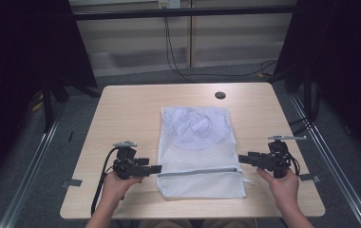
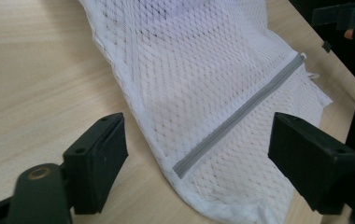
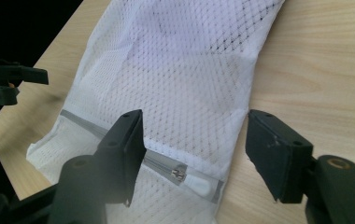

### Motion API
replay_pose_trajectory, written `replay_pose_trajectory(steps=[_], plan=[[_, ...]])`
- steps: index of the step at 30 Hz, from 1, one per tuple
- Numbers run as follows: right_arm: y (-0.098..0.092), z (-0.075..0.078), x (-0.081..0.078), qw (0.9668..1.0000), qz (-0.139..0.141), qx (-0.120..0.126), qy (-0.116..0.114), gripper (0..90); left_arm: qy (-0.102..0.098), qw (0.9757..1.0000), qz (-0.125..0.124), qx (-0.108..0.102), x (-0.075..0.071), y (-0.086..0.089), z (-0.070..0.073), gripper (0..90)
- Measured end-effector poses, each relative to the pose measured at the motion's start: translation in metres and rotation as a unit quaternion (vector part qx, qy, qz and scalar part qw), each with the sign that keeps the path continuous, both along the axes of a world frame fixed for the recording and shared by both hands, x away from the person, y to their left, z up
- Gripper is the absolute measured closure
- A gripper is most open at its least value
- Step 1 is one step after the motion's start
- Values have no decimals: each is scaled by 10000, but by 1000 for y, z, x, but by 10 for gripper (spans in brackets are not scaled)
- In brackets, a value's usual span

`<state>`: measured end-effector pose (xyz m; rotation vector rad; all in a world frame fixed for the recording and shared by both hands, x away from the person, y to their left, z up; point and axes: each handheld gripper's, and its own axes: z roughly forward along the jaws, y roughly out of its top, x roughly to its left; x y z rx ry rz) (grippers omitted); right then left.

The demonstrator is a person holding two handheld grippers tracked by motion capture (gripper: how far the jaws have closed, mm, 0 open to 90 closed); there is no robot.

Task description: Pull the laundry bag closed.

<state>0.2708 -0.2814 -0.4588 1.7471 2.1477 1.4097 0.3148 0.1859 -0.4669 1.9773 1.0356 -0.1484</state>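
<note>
A white rectangular mesh laundry bag point(image 1: 198, 152) is laid flat at the middle of the light wooden table point(image 1: 121, 114), with pale fabric bunched inside its far half. Its grey zipper point(image 1: 198, 172) is seen closed across the near end. The left gripper point(image 1: 156, 168) and right gripper point(image 1: 242, 158) are held open, nothing gripped, just beside the bag's edges.

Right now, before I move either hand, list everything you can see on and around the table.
mesh laundry bag: one, white, flat at table centre, something pale bunched inside its far half
zipper: one, grey, across the bag's near part; pull at its right end
table: one, light wood
round hole: one, dark, far edge of table
cables: black, on floor behind
left gripper: black, fingers open, beside bag's left edge
right gripper: black, fingers open, beside bag's right edge
</note>
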Motion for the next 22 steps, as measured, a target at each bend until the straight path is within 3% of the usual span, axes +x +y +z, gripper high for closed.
replay_pose_trajectory(steps=[6, 10, 12, 17, 22], plan=[[-2, 2, 0, 9998, -54, -160, -74, 263, -343, 9988, 176, 297, -1, 3, 2, 114], [-3, 4, 0, 9986, -139, -449, -247, 195, -632, 9956, 262, 645, -1, 5, 4, 95], [-5, 4, 0, 9980, -173, -528, -315, 184, -715, 9945, 259, 724, -1, 7, 5, 93], [-7, 3, 0, 9970, -206, -638, -387, 177, -808, 9924, 332, 865, 0, 10, 5, 87], [-8, 3, 0, 9966, -206, -685, -409, 181, -805, 9919, 408, 899, 1, 11, 3, 86]])
